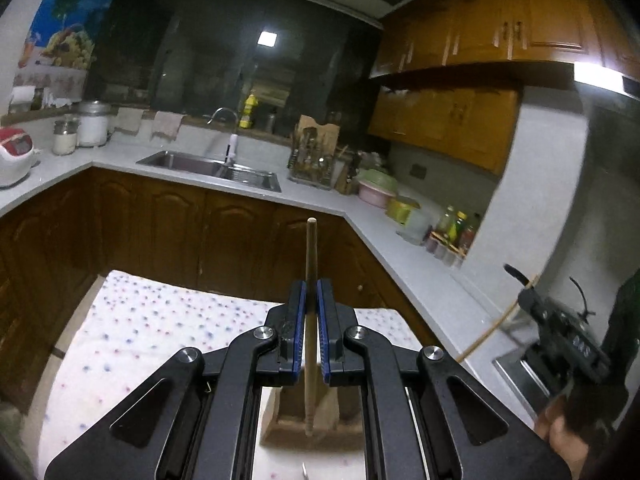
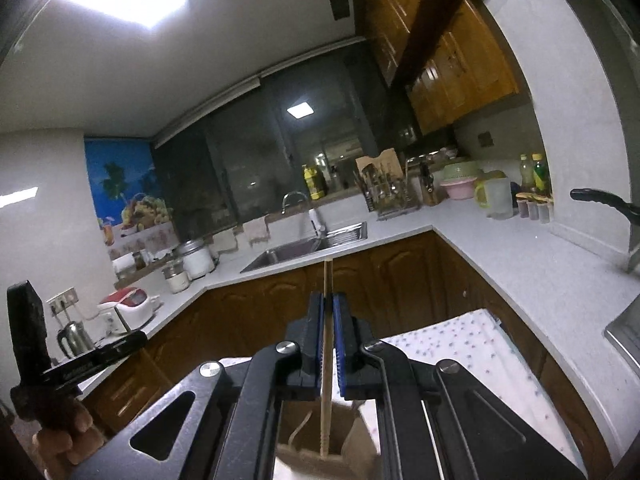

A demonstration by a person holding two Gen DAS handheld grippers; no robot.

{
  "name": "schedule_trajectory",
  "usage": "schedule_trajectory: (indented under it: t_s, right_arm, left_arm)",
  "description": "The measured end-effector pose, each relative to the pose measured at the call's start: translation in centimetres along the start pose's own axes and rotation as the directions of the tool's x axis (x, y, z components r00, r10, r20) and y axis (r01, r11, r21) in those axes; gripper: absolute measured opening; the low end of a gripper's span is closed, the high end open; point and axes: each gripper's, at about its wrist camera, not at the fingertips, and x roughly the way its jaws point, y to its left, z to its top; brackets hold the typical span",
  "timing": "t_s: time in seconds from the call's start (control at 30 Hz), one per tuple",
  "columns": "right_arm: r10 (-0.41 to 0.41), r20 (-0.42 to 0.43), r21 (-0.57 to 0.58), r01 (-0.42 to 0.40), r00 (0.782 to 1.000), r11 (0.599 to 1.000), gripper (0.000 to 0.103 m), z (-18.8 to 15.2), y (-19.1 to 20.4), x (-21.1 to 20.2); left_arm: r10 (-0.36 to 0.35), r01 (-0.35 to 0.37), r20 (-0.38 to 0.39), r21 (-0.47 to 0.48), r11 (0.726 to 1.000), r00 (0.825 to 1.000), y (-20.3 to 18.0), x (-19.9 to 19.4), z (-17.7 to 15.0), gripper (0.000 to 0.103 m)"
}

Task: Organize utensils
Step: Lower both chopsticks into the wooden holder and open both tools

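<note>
My left gripper is shut on a brown wooden chopstick that points up between the blue pads; its lower end hangs over a wooden holder box below the jaws. My right gripper is shut on a pale thin chopstick, its lower end reaching into a brown holder beneath. The right gripper also shows at the right edge of the left wrist view, holding its pale stick. The left gripper shows at the left edge of the right wrist view.
A white dotted cloth covers the table under both grippers. Behind are brown cabinets, a white L-shaped counter with a steel sink, a utensil rack, bowls, bottles, jars and a rice cooker.
</note>
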Motion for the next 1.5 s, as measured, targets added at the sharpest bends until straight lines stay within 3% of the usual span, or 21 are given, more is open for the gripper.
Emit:
schedule_trajectory:
  t_s: [0.2, 0.63, 1.03, 1.1, 1.13, 1.17, 1.2, 1.23, 1.27, 1.3, 1.33, 1.4, 1.5]
  right_arm:
    - [-0.019, -0.036, 0.003, 0.019, 0.999, 1.000, 0.005, -1.8, -1.3, 3.6]
    - [-0.024, -0.195, -0.014, 0.021, 0.980, 1.000, 0.005, -8.6, -2.5, 7.9]
    - [-0.029, -0.207, 0.004, 0.031, 0.978, 1.000, 0.007, -8.2, -3.3, 8.0]
    - [-0.019, -0.218, 0.013, 0.022, 0.976, 1.000, 0.011, -8.3, -3.4, 8.2]
    - [-0.011, -0.220, 0.020, 0.016, 0.975, 1.000, 0.013, -8.3, -3.5, 8.2]
    - [-0.007, -0.222, 0.027, 0.013, 0.975, 1.000, 0.021, -8.2, -3.6, 8.1]
    - [0.001, -0.218, 0.034, 0.007, 0.976, 0.999, 0.035, -8.0, -3.6, 7.9]
    - [0.006, -0.212, 0.038, 0.002, 0.977, 0.999, 0.044, -7.9, -3.6, 7.6]
    - [0.012, -0.200, 0.044, -0.003, 0.980, 0.999, 0.064, -7.7, -3.6, 7.2]
    - [0.020, -0.184, 0.052, -0.010, 0.983, 0.999, 0.075, -7.5, -3.7, 6.6]
    - [0.025, -0.165, 0.058, -0.016, 0.986, 0.998, 0.079, -7.2, -3.7, 6.0]
    - [0.031, -0.131, 0.065, -0.023, 0.991, 0.998, 0.099, -6.7, -3.6, 4.6]
    - [0.044, -0.089, 0.070, -0.038, 0.995, 0.997, 0.102, -6.3, -3.3, 2.4]
  left_arm:
    - [0.051, -0.051, -0.024, -0.029, 0.998, 0.998, 1.2, 4.2, -2.4, 0.005]
    - [0.073, -0.074, -0.137, -0.008, 0.997, 0.988, 2.1, 8.2, -8.1, 0.007]
    - [0.074, -0.075, -0.151, -0.004, 0.997, 0.986, 2.1, 8.2, -8.0, 0.008]
    - [0.061, -0.063, -0.159, -0.007, 0.998, 0.985, 2.1, 8.0, -7.8, 0.015]
    - [0.059, -0.061, -0.158, -0.008, 0.998, 0.986, 2.0, 7.6, -7.7, 0.031]
    - [0.063, -0.065, -0.154, -0.009, 0.998, 0.986, 2.1, 7.4, -7.6, 0.042]
    - [0.067, -0.069, -0.137, -0.011, 0.998, 0.988, 2.1, 6.7, -7.5, 0.056]
    - [0.070, -0.072, -0.127, -0.011, 0.997, 0.989, 2.1, 6.2, -7.4, 0.065]
    - [0.074, -0.076, -0.121, -0.011, 0.997, 0.990, 2.1, 5.6, -7.3, 0.069]
    - [0.074, -0.076, -0.114, -0.014, 0.997, 0.991, 2.2, 4.9, -7.3, 0.076]
    - [0.072, -0.074, -0.105, -0.016, 0.997, 0.992, 2.3, 4.2, -7.3, 0.077]
    - [0.074, -0.076, -0.089, -0.015, 0.997, 0.993, 2.3, 2.6, -7.5, 0.081]
    - [0.088, -0.089, -0.072, -0.003, 0.996, 0.994, 2.3, 0.2, -8.2, 0.085]
